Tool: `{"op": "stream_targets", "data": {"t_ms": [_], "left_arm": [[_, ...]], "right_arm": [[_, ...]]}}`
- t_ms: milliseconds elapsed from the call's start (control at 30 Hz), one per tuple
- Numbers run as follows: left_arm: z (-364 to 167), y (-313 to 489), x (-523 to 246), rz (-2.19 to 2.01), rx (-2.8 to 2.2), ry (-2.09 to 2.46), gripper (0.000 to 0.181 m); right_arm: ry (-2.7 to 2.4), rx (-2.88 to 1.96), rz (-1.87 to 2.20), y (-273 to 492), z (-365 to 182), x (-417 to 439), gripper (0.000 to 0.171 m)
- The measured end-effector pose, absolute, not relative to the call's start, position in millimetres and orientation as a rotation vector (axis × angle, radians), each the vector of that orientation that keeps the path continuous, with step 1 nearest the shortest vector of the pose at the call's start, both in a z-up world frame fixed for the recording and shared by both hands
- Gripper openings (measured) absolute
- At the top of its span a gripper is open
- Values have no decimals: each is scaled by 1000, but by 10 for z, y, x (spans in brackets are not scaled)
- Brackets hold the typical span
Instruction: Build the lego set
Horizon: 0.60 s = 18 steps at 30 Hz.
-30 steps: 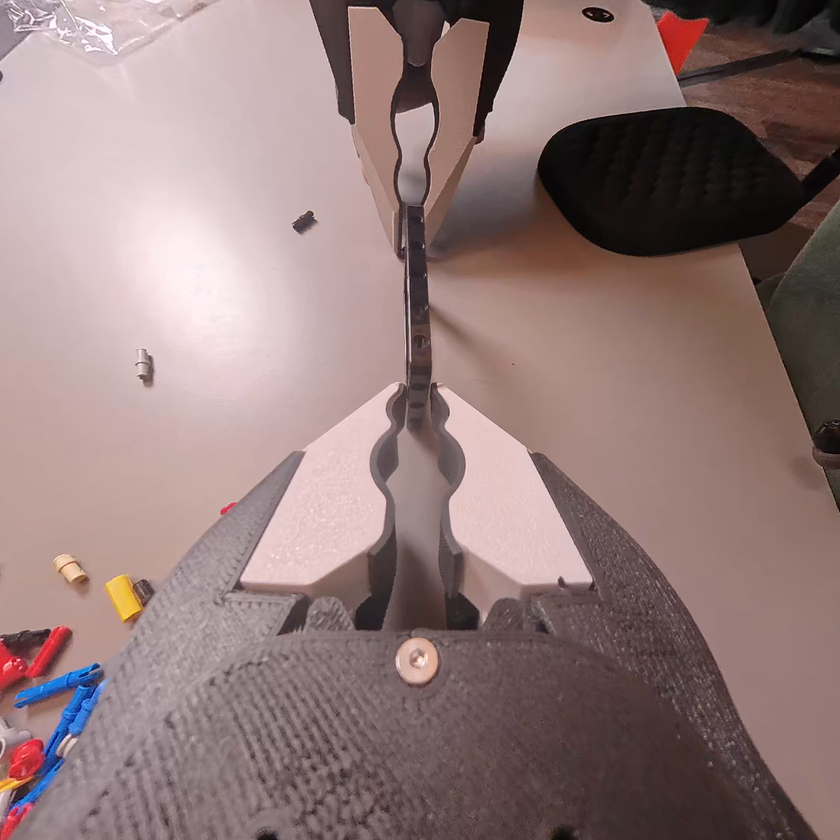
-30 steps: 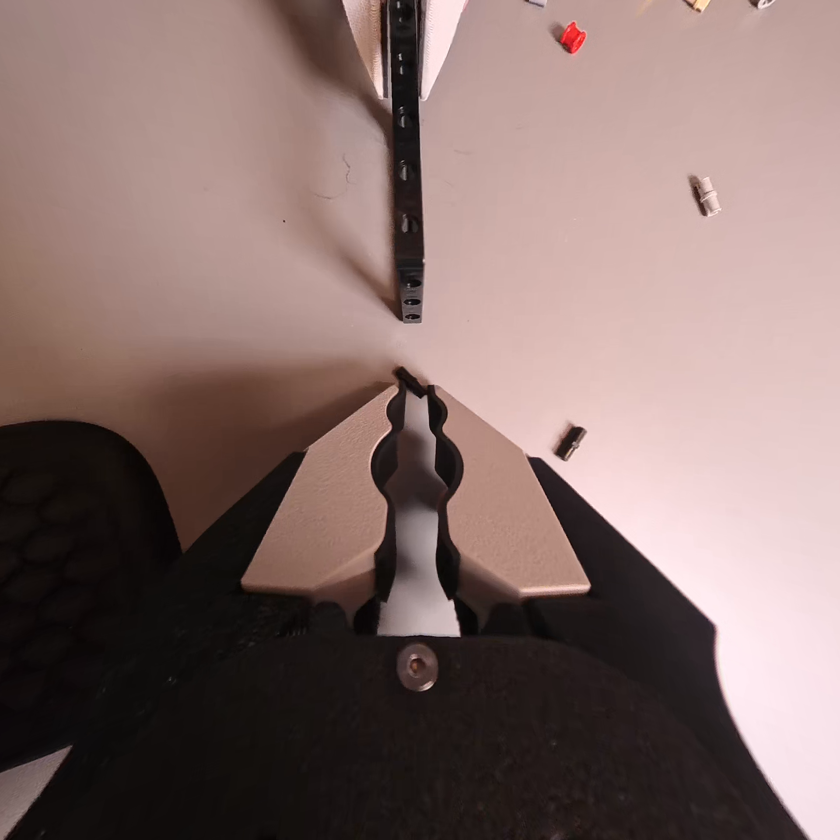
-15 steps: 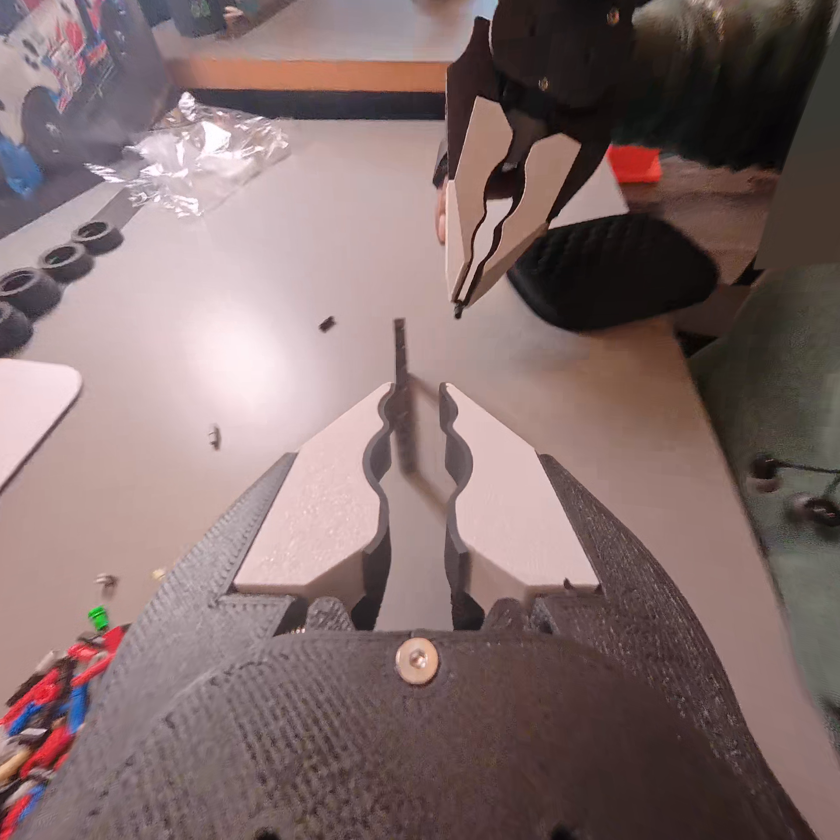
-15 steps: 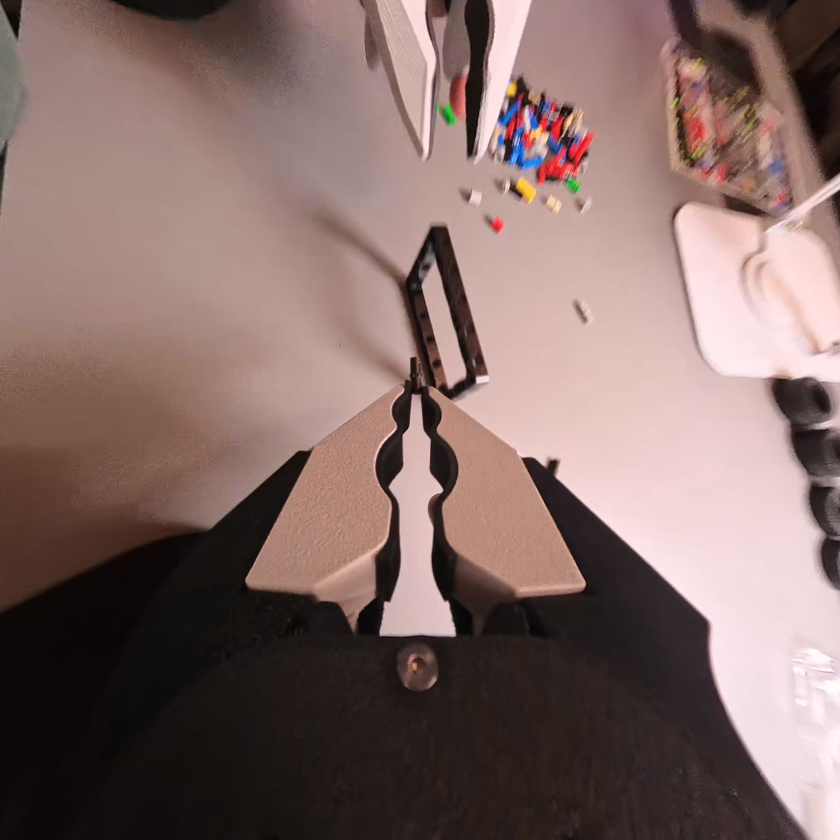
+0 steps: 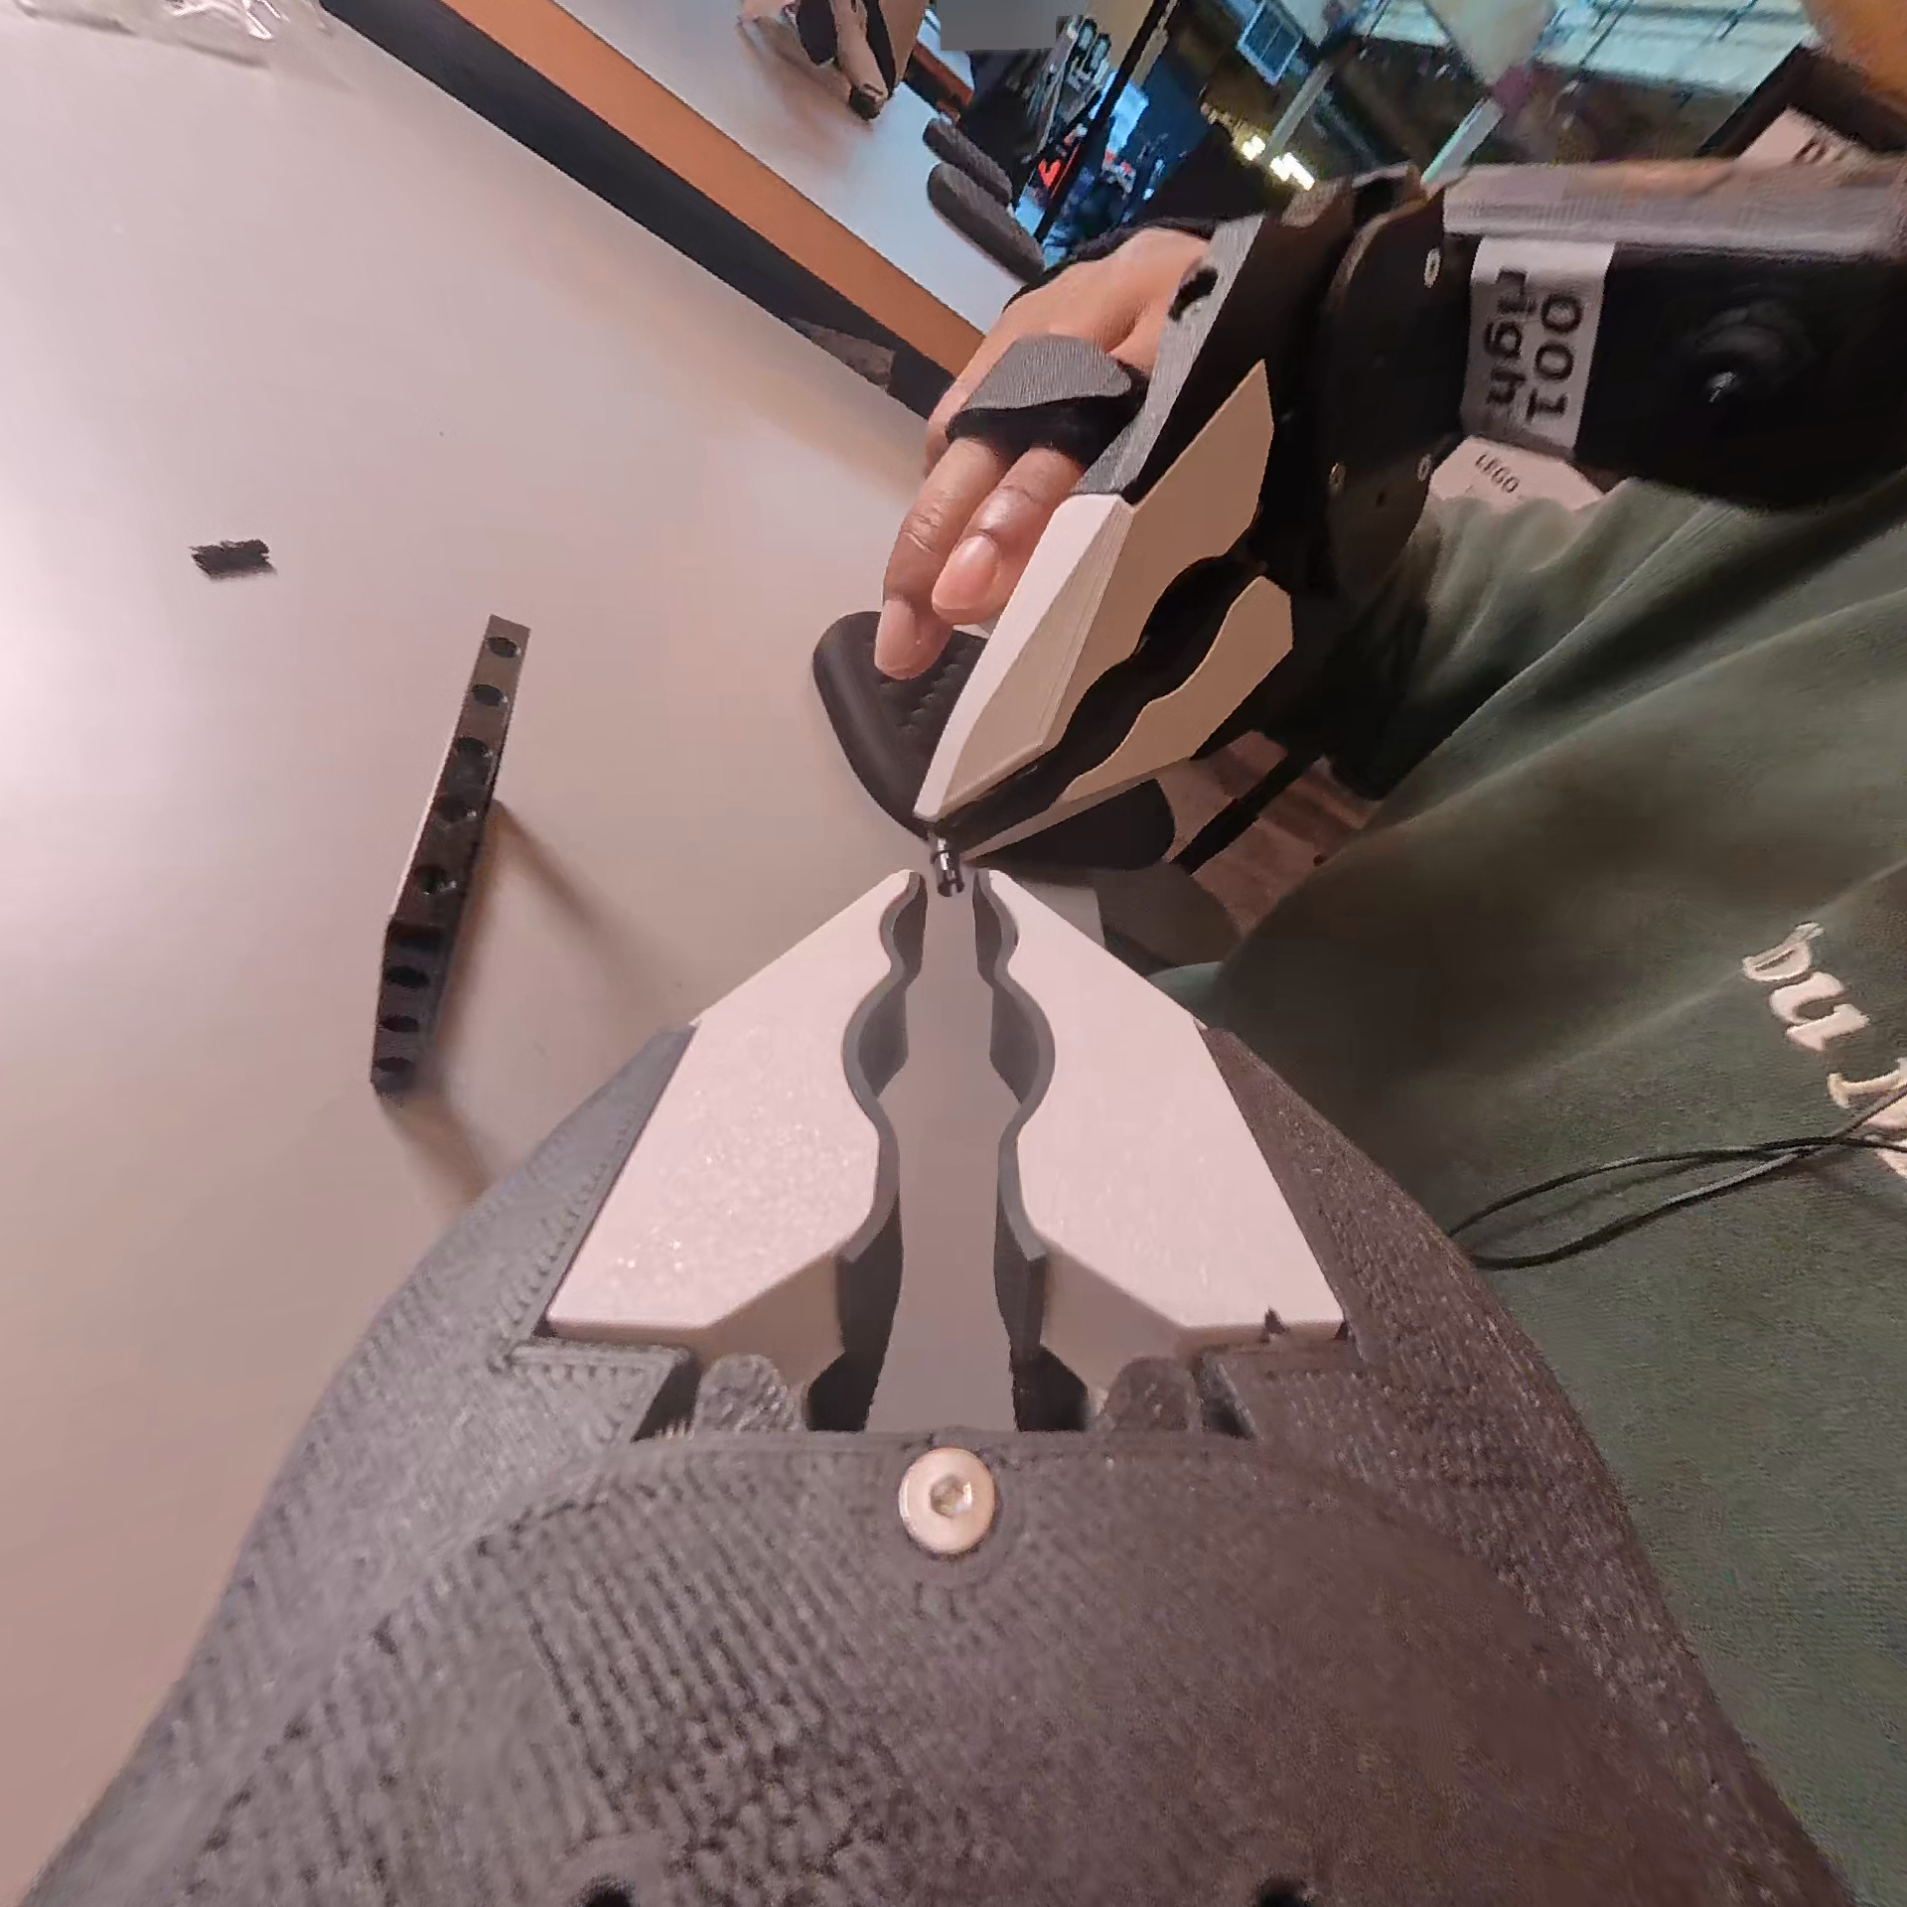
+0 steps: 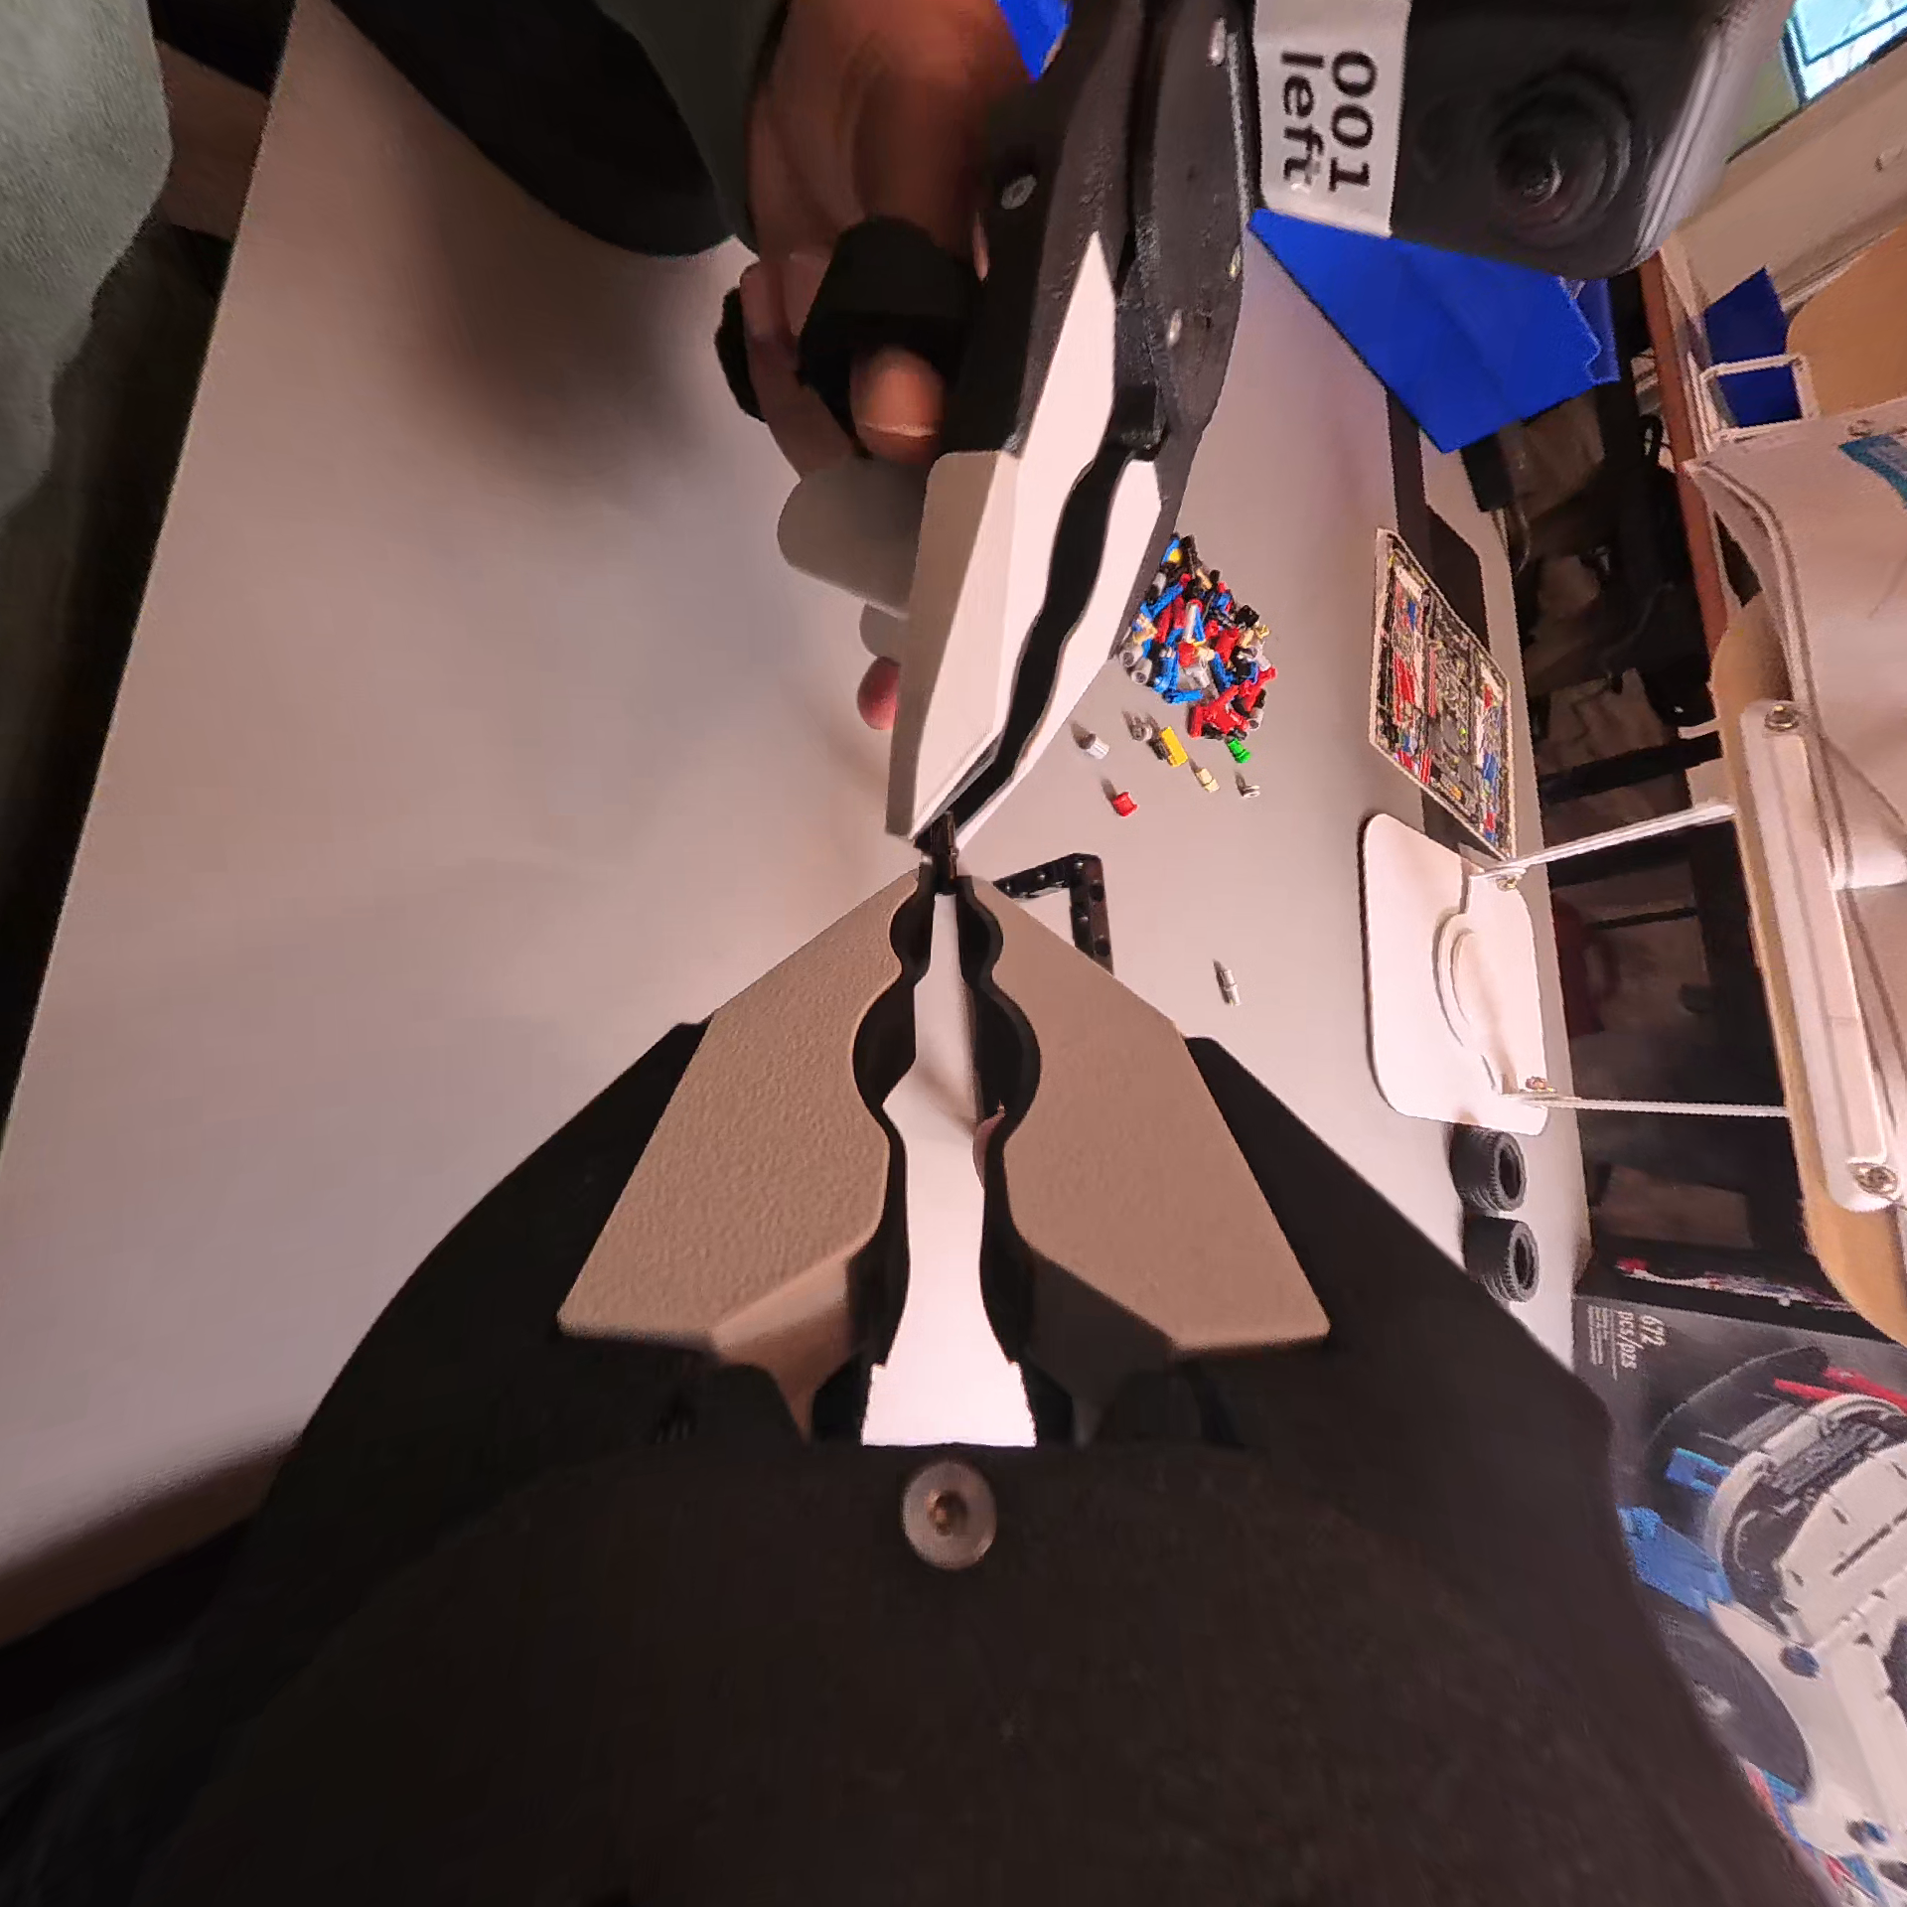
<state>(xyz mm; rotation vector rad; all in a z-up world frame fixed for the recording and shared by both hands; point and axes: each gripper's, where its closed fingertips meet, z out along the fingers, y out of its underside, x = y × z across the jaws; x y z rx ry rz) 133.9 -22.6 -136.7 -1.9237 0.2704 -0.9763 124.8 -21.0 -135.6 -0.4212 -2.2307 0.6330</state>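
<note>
My right gripper (image 6: pixel 937 885) is shut on a small black pin (image 6: pixel 941 841) that sticks out past its tips. My left gripper (image 5: pixel 945 885) is open by a narrow gap and meets the right gripper (image 5: pixel 941 820) tip to tip above the table. The pin (image 5: pixel 945 865) sits right at the mouth of the left jaws, not clamped by them. The left gripper (image 6: pixel 932 826) reaches down from above in the right wrist view. A black beam frame with holes (image 5: pixel 454 826) lies on the table to the left, also visible in the right wrist view (image 6: pixel 1078 898).
A second black pin (image 5: pixel 232 557) and a grey pin (image 6: pixel 1228 980) lie loose. A pile of coloured pieces (image 6: pixel 1202 660), a booklet (image 6: pixel 1440 681), a white stand base (image 6: pixel 1455 980), tyres (image 6: pixel 1491 1176) and the set box (image 6: pixel 1754 1496) sit at the right. A black chair seat (image 5: pixel 887 722) is past the table edge. My left and right fingertips are right by each other.
My left gripper let go of the black frame, which now lies on the table. Both grippers rose and turned to meet tip to tip, the right still holding the pin.
</note>
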Motion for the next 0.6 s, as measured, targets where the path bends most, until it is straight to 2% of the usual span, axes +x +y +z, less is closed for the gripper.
{"op": "stream_targets", "data": {"t_ms": [267,400,467,600], "left_arm": [[-1384,-236,1332,-1027,-1925,218,3],[-1344,-249,1304,-953,-1893,267,2],[-1277,-252,1278,-876,-1836,314,2],[-1075,-272,1258,-722,-1686,407,2]], "right_arm": [[-2241,-345,536,-231,-1403,1253,1],[-2206,-398,617,-243,-1347,1219,1],[-2168,-535,802,-245,-1270,1197,2],[-1996,-1005,1433,-245,-1122,1165,18]]}}
